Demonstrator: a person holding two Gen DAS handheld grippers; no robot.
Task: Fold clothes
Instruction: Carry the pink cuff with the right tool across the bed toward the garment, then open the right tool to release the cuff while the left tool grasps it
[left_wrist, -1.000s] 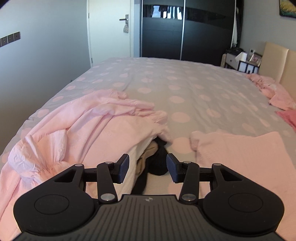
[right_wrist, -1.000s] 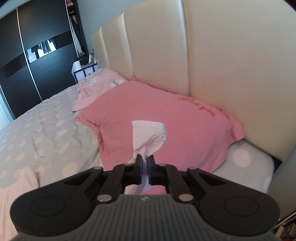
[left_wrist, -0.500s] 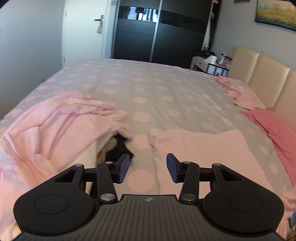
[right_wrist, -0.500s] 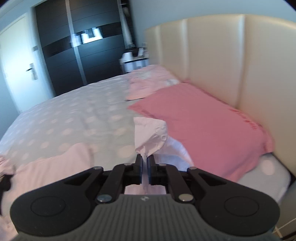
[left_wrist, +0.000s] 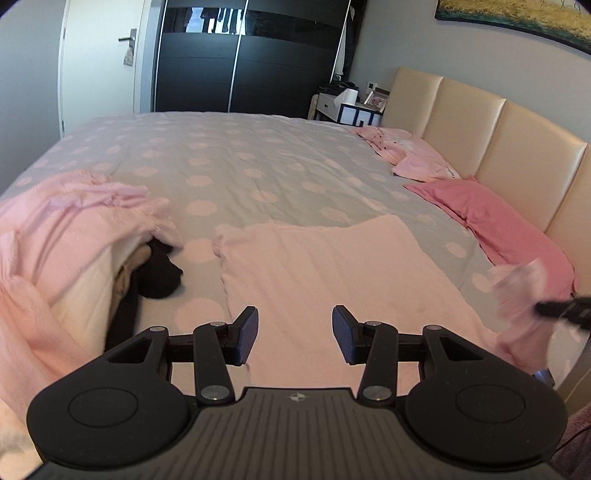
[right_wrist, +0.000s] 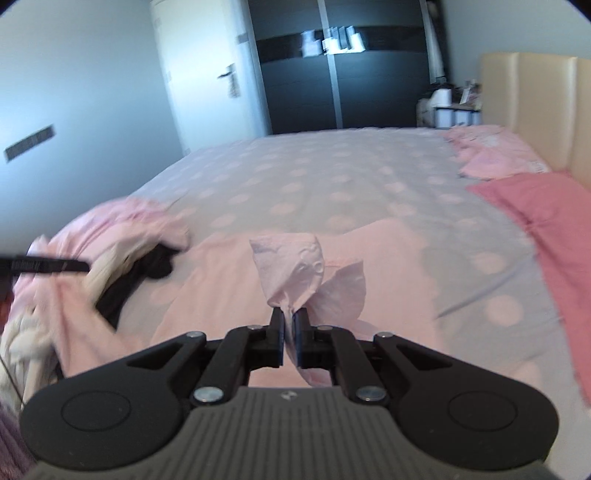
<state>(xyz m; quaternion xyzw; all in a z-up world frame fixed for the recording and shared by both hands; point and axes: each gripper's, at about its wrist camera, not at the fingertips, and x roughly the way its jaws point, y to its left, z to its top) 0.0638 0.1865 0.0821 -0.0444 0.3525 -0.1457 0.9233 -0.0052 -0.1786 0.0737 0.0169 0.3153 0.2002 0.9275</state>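
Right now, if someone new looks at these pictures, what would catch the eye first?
First, the right gripper, shut on a bunched corner of pale pink cloth lifted over the bed. Next, the light pink garment spread flat on the dotted cover, with the open left gripper above its near edge. To the left lies a rumpled pink pile with a black garment peeking out.

A grey bedspread (left_wrist: 236, 166) with pale pink dots is covering the bed. A beige padded headboard (left_wrist: 491, 136) is standing along the bed's right edge, and a deep pink pillow (left_wrist: 495, 221) is lying against it. Beyond the far edge a black sliding wardrobe (left_wrist: 251, 59) is facing the bed, with a white door (left_wrist: 99, 62) to its left. A cluttered nightstand (left_wrist: 347, 105) is sitting at the far right corner. A framed picture (left_wrist: 517, 14) is hanging above the headboard.
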